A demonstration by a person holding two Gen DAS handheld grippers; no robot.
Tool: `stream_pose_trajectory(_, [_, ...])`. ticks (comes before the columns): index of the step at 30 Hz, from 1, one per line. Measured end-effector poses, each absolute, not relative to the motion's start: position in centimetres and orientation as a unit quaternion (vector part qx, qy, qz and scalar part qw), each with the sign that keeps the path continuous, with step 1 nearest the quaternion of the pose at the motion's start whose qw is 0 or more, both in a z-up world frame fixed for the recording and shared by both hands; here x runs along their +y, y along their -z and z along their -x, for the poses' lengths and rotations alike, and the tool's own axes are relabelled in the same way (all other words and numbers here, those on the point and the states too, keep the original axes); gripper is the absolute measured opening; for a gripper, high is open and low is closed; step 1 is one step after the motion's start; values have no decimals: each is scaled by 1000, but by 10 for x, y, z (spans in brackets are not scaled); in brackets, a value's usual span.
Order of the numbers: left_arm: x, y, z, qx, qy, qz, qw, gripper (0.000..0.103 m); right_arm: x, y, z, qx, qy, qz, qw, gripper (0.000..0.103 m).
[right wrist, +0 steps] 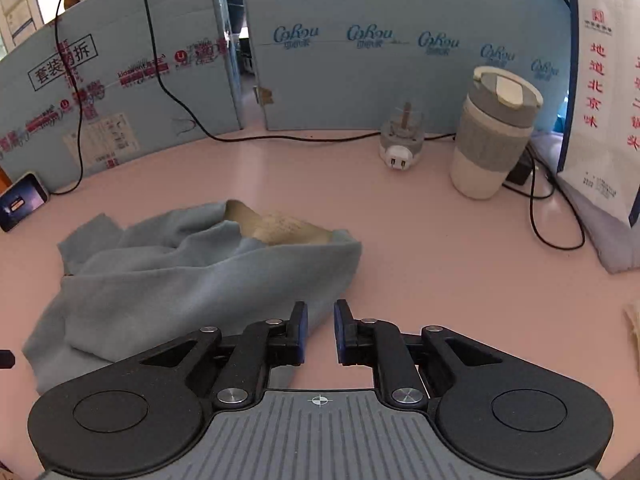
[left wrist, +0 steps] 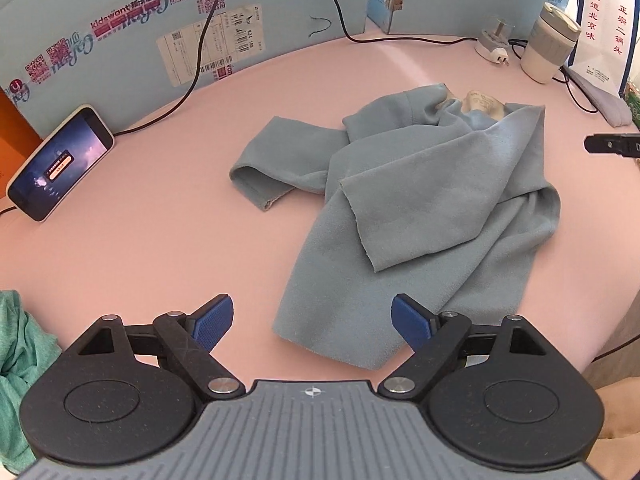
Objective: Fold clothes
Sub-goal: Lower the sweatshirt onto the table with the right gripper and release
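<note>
Blue-grey garment (left wrist: 420, 200) lay crumpled in the middle of the pink table (left wrist: 160, 248), held by neither gripper.

Left gripper (left wrist: 312, 320) hovered over the near part of the table with jaws wide apart and nothing between them, just before the garment's near hem. Right gripper (right wrist: 320, 328) was kept low at the garment's right edge, jaws only a little apart, with bare table in the gap; left pad (right wrist: 302, 332) stood over the cloth's edge, whether touching it could not be told. One sleeve spread toward the left, a beige inner label showing at the collar. Phone (left wrist: 60, 164) leaned near the table's left edge against the cardboard wall (left wrist: 120, 40). Cup (right wrist: 492, 132), plug (right wrist: 400, 148) and black cable (right wrist: 536, 208) stood by the far right corner, well apart from the garment. Green cloth (left wrist: 16, 360) lay at the near left edge.
</note>
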State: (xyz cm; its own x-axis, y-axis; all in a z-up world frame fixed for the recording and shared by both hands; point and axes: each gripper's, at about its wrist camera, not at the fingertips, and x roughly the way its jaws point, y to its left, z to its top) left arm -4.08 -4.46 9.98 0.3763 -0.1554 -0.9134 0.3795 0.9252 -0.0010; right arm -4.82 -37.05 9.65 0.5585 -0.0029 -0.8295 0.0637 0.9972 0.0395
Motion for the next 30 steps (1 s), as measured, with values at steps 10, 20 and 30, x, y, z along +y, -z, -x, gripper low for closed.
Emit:
stream_pose_trajectory(10, [-74,-108,-4,503,157,-146,837,86,-359,-80,81,491,-6,-60,869,28])
stream_pose_trajectory(20, [-83,-81,-50,514,113,-181,831,86,-312,-61,81,493,-77,-50,865,32])
stream_pose_trajectory(30, [-72,-67,-49,548,97,-150,817,90,-281,-48,22,502,-94,-112,853,37])
